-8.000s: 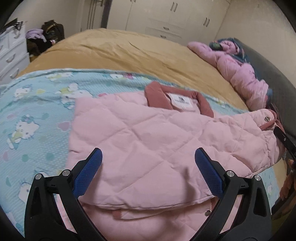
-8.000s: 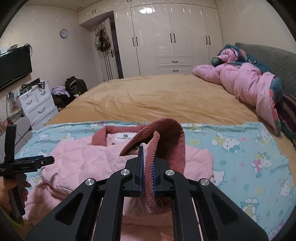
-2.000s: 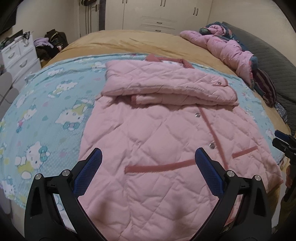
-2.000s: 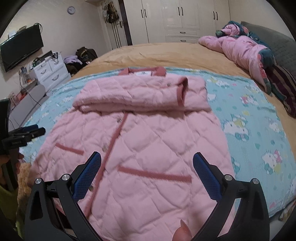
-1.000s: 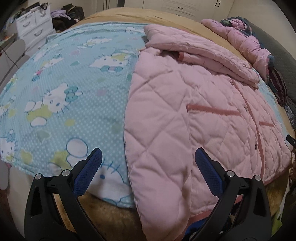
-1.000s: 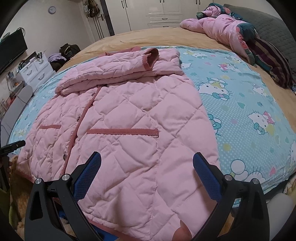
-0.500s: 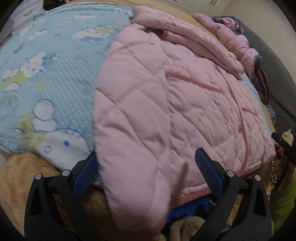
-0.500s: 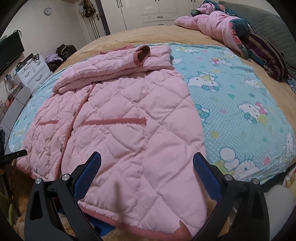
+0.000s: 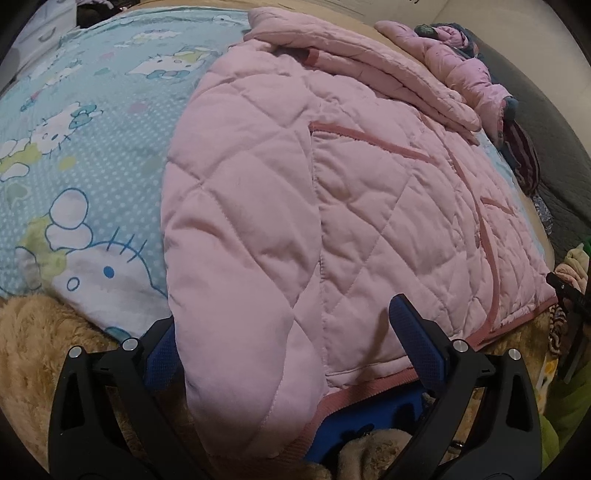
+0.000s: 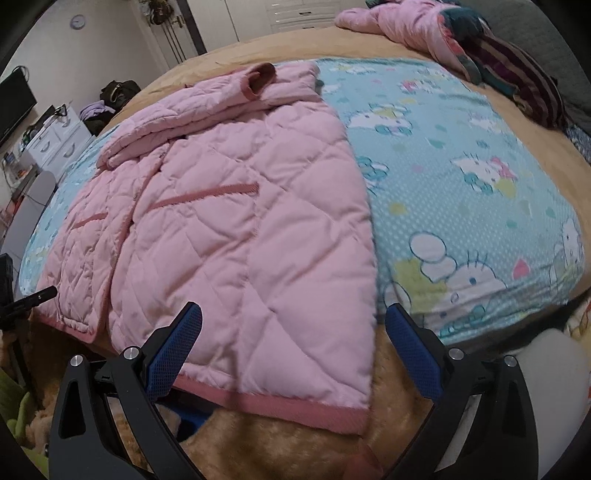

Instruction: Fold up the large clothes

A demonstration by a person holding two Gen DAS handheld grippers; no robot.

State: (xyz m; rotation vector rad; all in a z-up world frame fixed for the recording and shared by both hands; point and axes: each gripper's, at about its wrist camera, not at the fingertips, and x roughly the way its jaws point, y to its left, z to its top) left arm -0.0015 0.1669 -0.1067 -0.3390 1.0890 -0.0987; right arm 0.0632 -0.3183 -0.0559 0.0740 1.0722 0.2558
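Fingers on both grippers are standing wide apart, gripping nothing. Left gripper (image 9: 291, 347) is sitting low at the 6 o'clock hem, straddling the jacket's corner; its left pad is half hidden behind the fabric, right pad (image 9: 415, 341) is showing above the hem. Right gripper (image 10: 293, 350) is hovering over the opposite hem corner, left pad (image 10: 173, 349) over the quilting, right pad just beside the jacket's side edge, over the tan blanket.

Pink quilted jacket (image 9: 332, 192) is lying flat, front up, on the Hello Kitty sheet (image 10: 461, 192), hem at 6 o'clock, collar end at 12, sleeves folded across the chest (image 10: 207, 99). Hem trim (image 10: 280, 404) is overhanging the sheet onto the fuzzy tan blanket (image 10: 266, 439).

Pink bedding pile (image 10: 413, 22) is sitting at 1 o'clock, well apart. White drawer unit (image 10: 55, 144) is at 9 o'clock. Blue object under the hem (image 9: 369, 421) is mostly covered, can't identify it.
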